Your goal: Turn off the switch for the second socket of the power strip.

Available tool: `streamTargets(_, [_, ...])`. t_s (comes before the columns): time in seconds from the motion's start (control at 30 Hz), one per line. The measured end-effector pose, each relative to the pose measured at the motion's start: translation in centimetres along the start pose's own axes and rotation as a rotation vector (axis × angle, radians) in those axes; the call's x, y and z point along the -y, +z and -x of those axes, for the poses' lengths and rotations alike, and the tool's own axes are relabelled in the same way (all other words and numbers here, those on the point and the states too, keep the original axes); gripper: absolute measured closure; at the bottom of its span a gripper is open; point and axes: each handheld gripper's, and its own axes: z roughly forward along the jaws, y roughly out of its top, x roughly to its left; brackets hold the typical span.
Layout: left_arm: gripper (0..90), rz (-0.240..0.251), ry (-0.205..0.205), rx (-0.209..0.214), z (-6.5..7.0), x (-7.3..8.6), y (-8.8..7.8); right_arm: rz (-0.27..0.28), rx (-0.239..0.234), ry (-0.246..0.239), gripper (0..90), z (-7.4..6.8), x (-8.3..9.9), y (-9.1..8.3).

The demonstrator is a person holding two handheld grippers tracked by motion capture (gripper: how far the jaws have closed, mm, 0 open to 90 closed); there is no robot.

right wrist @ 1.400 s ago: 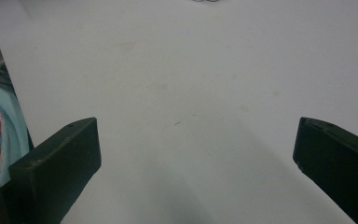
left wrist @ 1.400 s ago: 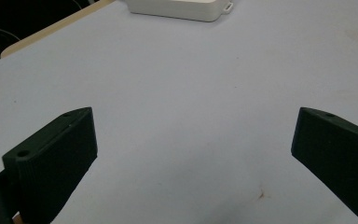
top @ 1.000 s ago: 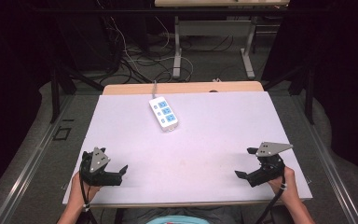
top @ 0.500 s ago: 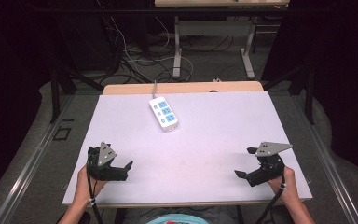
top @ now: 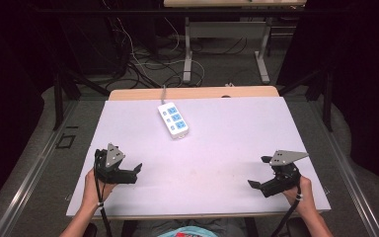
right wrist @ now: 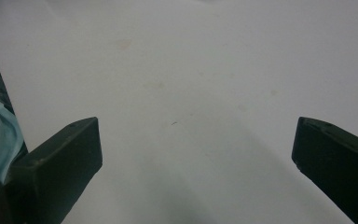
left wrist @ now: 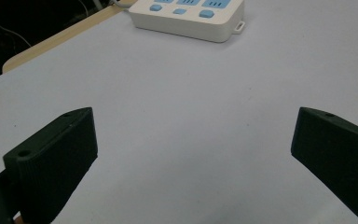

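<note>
Power strip [top: 173, 120] sits upper centre of my high view, untouched; left gripper [top: 128, 174] lower left, right gripper [top: 261, 173] lower right, both with jaws spread wide over the white table [top: 227, 143].

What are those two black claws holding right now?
Nothing. The left gripper and right gripper are both open and empty; the power strip lies untouched on the table.

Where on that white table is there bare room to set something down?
Nearly everywhere. The broad patch between the left tool and the right tool is bare, as is the right half beside the power strip. The table is occupied only at the strip, near the far edge.
</note>
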Motion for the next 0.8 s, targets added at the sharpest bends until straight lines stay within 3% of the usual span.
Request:
streamTargets(0.23, [0.3, 0.005, -0.002, 0.004, -0.1, -0.5, 0.7, 0.0, 0.004, -0.001, 1.3, -0.1, 0.0, 0.0])
streamTargets(0.8, [0.8, -0.004, 0.036, 0.018, -0.1, -2.1, 2.9, 0.005, 0.009, -0.012, 1.5, -0.1, -0.1, 0.0])
